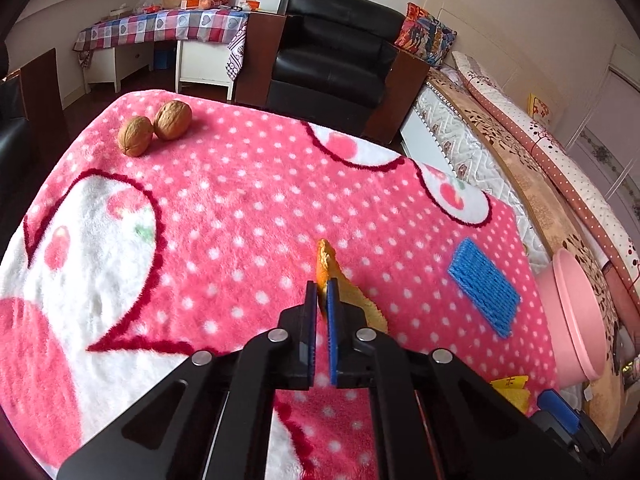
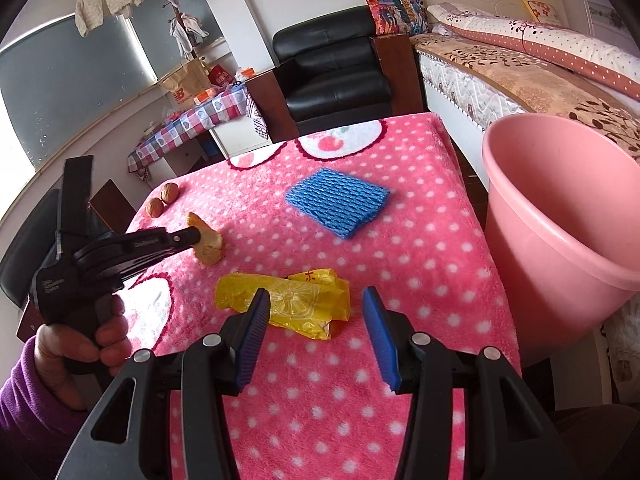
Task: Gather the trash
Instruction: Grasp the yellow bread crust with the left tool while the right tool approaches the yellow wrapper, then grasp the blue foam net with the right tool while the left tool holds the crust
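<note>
My left gripper [image 1: 322,286] is shut on a piece of orange peel [image 1: 329,263] just above the pink dotted blanket; from the right wrist view the same gripper [image 2: 195,236] pinches the peel [image 2: 208,245]. My right gripper [image 2: 316,302] is open and empty, hovering over a crumpled yellow wrapper [image 2: 298,304]. A blue foam net [image 2: 338,200] lies flat further back, also shown in the left wrist view [image 1: 484,288]. A pink bin [image 2: 560,216] stands off the table's right edge, also in the left wrist view [image 1: 576,316].
Two walnuts [image 1: 156,126] sit at the far left of the blanket [image 1: 248,184]. A black armchair [image 1: 340,52] stands behind the table, a bed [image 2: 520,68] to the right, a checkered side table [image 1: 160,26] at the back left.
</note>
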`<state>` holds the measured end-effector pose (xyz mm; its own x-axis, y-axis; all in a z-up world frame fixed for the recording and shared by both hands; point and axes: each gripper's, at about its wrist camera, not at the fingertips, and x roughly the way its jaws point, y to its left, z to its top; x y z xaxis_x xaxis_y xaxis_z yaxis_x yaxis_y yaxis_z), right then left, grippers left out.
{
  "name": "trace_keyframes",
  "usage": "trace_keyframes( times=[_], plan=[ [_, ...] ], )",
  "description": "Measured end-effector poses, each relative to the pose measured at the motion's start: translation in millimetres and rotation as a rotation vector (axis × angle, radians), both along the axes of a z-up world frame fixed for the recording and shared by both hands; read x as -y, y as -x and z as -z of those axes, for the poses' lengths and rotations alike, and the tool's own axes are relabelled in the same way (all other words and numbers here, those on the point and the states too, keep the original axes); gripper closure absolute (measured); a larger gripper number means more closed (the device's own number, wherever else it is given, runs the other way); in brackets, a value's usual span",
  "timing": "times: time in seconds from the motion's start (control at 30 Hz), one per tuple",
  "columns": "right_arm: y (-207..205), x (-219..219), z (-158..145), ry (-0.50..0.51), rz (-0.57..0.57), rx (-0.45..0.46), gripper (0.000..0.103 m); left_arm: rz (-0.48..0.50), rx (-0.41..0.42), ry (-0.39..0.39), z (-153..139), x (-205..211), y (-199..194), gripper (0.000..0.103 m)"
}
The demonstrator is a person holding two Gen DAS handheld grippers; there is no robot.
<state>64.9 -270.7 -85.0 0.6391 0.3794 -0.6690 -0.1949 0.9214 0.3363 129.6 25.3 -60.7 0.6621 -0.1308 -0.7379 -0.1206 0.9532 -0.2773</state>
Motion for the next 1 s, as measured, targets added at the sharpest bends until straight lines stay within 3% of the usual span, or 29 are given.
trace_keyframes(
  times=[0.3, 0.47, 0.7, 0.8, 0.87, 1.0],
  plan=[
    [-29.1, -3.3, -8.1, 0.0, -0.002, -0.035, 0.055, 0.055, 0.091, -0.03, -32.0, -4.9, 34.9, 0.099],
    [-59.5, -18.9, -11.4, 0.095, -0.027, -0.019, 0.055, 0.075, 0.099, -0.021, -34.6, -5.4, 45.0, 0.099],
    [-90.8, -42.0, 8.0, 0.226, -0.098, -0.062, 0.055, 0.064, 0.094, -0.009, -35.7, -11.9, 51.3, 0.099],
    [-96.1, -44.6, 14.4, 0.262, -0.085, -0.063, 0.069, 0.066, 0.097, -0.013, -37.6, -11.1, 53.4, 0.099],
    [-97.8, -41.4, 15.7, 0.255, -0.065, -0.062, 0.089, 0.069, 0.099, -0.015, -38.6, -9.0, 55.3, 0.099],
    [-90.7, -26.5, 8.3, 0.167, -0.045, -0.063, 0.096, 0.079, 0.11, -0.012, -43.3, -5.2, 58.7, 0.099]
  ],
)
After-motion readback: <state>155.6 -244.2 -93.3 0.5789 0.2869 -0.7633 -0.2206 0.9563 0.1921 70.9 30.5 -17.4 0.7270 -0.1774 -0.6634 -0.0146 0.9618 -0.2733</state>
